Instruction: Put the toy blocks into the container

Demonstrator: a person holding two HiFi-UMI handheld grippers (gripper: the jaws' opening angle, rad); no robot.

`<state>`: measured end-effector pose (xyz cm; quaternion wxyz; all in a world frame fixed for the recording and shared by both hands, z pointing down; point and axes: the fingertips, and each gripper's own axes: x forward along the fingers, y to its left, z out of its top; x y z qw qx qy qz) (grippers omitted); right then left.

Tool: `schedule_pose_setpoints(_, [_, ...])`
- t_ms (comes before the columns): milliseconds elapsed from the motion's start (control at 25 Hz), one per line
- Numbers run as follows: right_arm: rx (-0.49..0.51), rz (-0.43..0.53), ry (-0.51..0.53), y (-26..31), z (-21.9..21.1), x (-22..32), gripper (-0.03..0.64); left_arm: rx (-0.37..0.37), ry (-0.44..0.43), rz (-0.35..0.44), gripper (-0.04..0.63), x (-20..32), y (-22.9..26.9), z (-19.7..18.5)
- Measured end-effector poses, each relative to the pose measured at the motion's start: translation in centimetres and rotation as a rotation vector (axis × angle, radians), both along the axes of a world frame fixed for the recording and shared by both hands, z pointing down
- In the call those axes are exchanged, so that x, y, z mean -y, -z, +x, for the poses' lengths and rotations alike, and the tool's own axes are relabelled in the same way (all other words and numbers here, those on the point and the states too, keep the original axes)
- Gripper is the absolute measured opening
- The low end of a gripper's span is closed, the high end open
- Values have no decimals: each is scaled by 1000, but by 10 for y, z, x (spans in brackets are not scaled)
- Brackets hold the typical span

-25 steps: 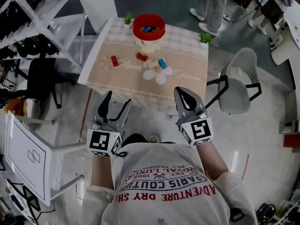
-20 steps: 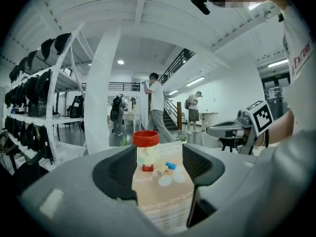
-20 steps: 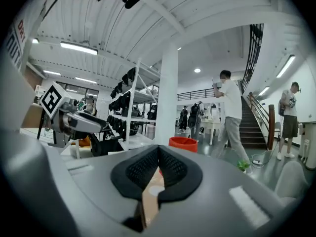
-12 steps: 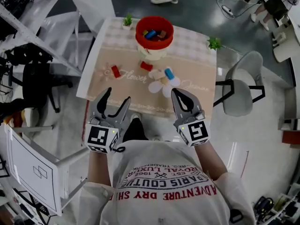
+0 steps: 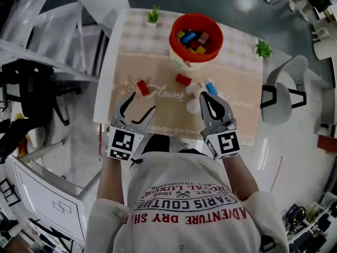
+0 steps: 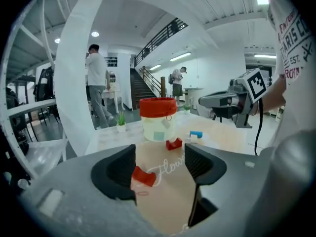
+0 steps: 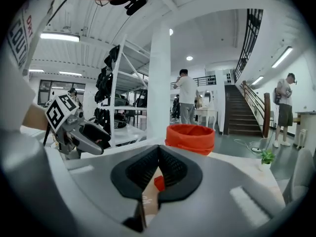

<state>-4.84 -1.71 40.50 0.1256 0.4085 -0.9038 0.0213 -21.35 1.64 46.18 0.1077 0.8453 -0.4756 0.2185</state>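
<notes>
On the left, the left gripper (image 5: pixel 138 105) is held over the near edge of the worktop (image 5: pixel 129 46), its jaws apart and just now widening, with nothing between them. A red block (image 5: pixel 142 87) lies just beyond its tips. Further right, a second red block (image 5: pixel 183 79) sits near the foot of the red-rimmed container (image 5: pixel 187 63), which already holds several coloured blocks (image 5: pixel 188 37). A blue block (image 5: pixel 211 87) lies just ahead of the right gripper (image 5: pixel 210 100), whose jaws are together and empty.
</notes>
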Motion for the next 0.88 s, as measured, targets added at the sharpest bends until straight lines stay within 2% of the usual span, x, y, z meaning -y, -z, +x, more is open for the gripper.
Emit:
schedule_pose_setpoints(280, [-27,-73,-56,-40,-26,29,0,30,-85,-124,343,36,-69,-24])
schedule_pose_setpoints(440, [-49,-108,-77,-55,-35,37,0,95,-192,-209,378,43,-105,-26])
schedule_pose_setpoints(560, [-70,-136,-85,-67,-37,38,0,125,-258,-243,388,48,-121,-24])
schedule_pose_setpoints(680, [-87,-160,-101,-78,-37,39,0,120,-293,-283,388,51,-136,-21])
schedule_pose_setpoints(880, [-108,-181,-118,-86,-35,38,0,155,-360,-345,387,47,-154,-17])
